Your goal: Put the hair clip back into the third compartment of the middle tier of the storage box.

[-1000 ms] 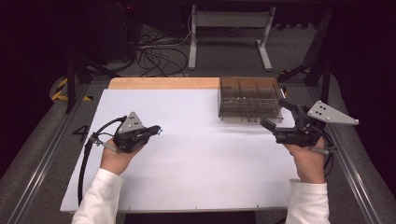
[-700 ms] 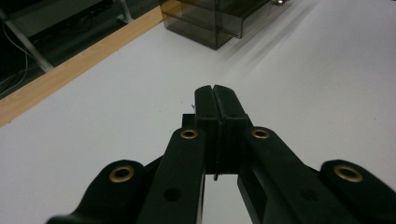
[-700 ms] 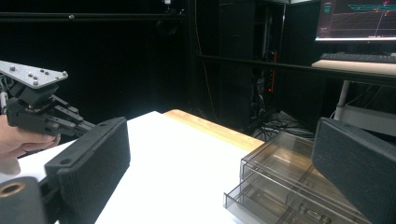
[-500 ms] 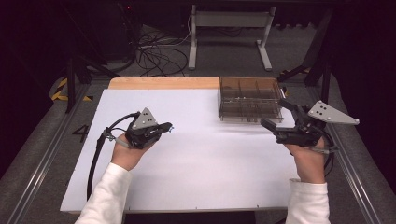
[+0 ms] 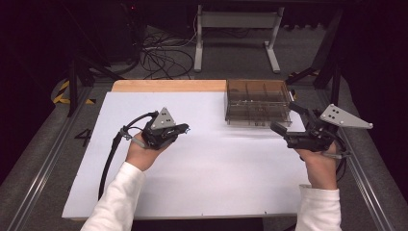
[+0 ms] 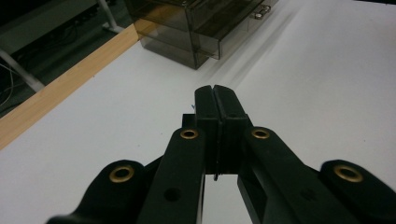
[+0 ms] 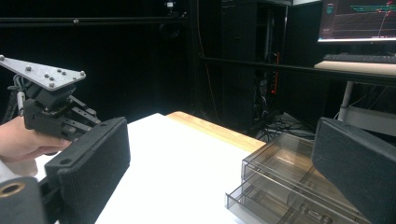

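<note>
Two tongs are over the white worktop (image 5: 216, 168) right now, one in each hand. Left tongs (image 5: 184, 128) hover above the left-middle of the sheet, clenched tight with nothing between them; in the left gripper view (image 6: 215, 100) the two black jaws press flat against each other, pointing toward the drawer box (image 6: 196, 32). Right tongs (image 5: 284, 121) sit at the right edge of the worktop, released wide, and in the right gripper view (image 7: 224, 154) one jaw stands at each side of the frame with bare space between them. That smoky clear drawer box (image 5: 258, 102) rests at the far right of the worktop, just against the wooden strip (image 5: 168, 85) along the back edge (its compartments and a small drawer handle show through the plastic). It lies just ahead of the right tongs, close but not touched, and well apart from the left ones. A cable (image 5: 109, 159) trails from the left tongs down past the white sleeve (image 5: 120, 202).
</note>
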Available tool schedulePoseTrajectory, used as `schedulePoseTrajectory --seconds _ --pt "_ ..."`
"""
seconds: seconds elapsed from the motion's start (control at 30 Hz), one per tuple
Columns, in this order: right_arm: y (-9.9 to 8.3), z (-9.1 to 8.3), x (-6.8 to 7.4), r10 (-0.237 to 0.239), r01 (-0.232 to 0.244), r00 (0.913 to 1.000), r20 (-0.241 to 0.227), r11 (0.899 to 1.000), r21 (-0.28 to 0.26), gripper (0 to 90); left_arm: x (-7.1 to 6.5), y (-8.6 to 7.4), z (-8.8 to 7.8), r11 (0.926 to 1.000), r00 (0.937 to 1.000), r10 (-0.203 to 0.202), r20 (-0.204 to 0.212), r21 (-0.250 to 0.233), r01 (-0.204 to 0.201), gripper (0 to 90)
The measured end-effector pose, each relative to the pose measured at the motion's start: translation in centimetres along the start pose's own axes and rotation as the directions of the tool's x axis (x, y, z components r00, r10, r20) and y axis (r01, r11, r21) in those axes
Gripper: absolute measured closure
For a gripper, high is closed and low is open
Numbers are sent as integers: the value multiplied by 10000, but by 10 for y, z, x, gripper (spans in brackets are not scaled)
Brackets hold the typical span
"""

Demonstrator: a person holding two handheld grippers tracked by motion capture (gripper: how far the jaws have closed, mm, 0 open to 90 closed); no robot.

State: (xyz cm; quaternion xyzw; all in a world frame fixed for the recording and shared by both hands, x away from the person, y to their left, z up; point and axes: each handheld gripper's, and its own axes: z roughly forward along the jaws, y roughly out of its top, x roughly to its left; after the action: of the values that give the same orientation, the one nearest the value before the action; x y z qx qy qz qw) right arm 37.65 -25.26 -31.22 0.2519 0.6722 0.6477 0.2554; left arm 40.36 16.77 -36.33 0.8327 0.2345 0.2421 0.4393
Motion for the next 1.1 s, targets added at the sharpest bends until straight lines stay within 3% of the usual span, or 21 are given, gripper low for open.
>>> schedulePoseTrajectory --seconds 1.1 --pt "0 0 1 -95 93 9998 -199 9999 -91 52 -23 52 50 9954 9936 940 624 -217 -928 894"
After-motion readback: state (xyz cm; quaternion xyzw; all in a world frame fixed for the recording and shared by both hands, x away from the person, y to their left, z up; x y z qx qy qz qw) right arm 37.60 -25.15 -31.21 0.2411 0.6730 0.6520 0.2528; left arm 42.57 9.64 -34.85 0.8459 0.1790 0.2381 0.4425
